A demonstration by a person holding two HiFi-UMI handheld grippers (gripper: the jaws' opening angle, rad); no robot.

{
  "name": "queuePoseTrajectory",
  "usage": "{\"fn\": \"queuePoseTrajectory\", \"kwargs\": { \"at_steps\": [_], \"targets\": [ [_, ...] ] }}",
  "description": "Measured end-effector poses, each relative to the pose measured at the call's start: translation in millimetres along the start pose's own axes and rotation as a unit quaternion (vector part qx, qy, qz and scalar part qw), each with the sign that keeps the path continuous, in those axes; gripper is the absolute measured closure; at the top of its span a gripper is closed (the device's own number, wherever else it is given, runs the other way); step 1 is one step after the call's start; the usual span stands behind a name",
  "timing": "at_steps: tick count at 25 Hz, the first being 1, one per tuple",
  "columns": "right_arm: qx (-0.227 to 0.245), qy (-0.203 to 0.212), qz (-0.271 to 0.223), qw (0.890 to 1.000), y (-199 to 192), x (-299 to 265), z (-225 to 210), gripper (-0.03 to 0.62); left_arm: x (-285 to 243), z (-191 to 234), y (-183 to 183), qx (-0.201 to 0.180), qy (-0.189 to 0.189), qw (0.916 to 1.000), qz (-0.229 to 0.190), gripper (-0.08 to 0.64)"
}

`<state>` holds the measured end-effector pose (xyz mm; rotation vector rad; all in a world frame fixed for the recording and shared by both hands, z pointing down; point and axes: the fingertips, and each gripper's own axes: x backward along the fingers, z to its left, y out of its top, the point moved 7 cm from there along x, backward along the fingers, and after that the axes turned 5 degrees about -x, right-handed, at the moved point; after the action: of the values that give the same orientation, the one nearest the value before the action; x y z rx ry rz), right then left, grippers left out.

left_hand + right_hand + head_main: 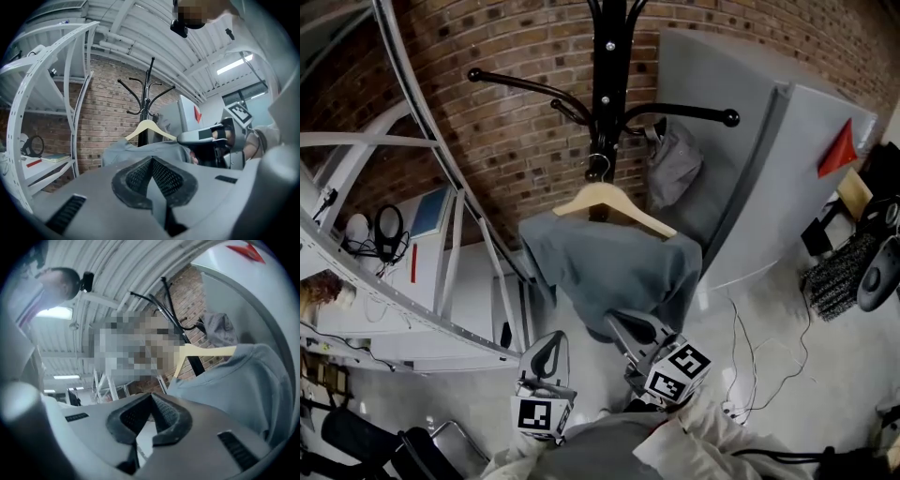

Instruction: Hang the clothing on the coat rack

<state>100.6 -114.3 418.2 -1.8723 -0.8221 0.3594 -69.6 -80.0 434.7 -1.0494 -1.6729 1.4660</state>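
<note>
Already grey garment [614, 267] hangs on tilted wooden hanger [614, 208], hooked on black coat rack [609, 56]. Left tool [547, 345] clenched, empty. Right tool [623, 326] clenched, empty, near hem. Likely best: pull away level, avoid snagging cloth.

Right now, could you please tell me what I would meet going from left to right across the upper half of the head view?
First the headphones → coat rack pole → grey bag → red triangle.
</note>
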Motion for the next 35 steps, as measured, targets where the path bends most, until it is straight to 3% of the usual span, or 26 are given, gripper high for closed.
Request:
{"fn": "queuePoseTrajectory", "kwargs": {
  "at_steps": [3,15,25,35],
  "targets": [
    [0.047,-0.031,0.005,0.998,-8.5,2.7,24.7,0.568,16.8,4.0,-4.1,0.003,-0.019,0.9998,-0.001,0.552],
    [0.027,-0.077,0.010,0.997,-40.5,35.8,74.4,0.568,63.6,-9.5,-11.7,0.017,-0.068,0.9975,-0.002,0.552],
    [0.047,-0.092,0.020,0.994,-46.8,47.6,83.1,0.568,78.7,-11.1,-25.1,0.024,-0.055,0.9982,-0.005,0.552],
    [0.061,-0.082,0.030,0.994,-32.0,66.3,64.9,0.568,62.7,-40.0,-10.7,0.022,-0.046,0.9986,-0.014,0.552]
  ]
}}
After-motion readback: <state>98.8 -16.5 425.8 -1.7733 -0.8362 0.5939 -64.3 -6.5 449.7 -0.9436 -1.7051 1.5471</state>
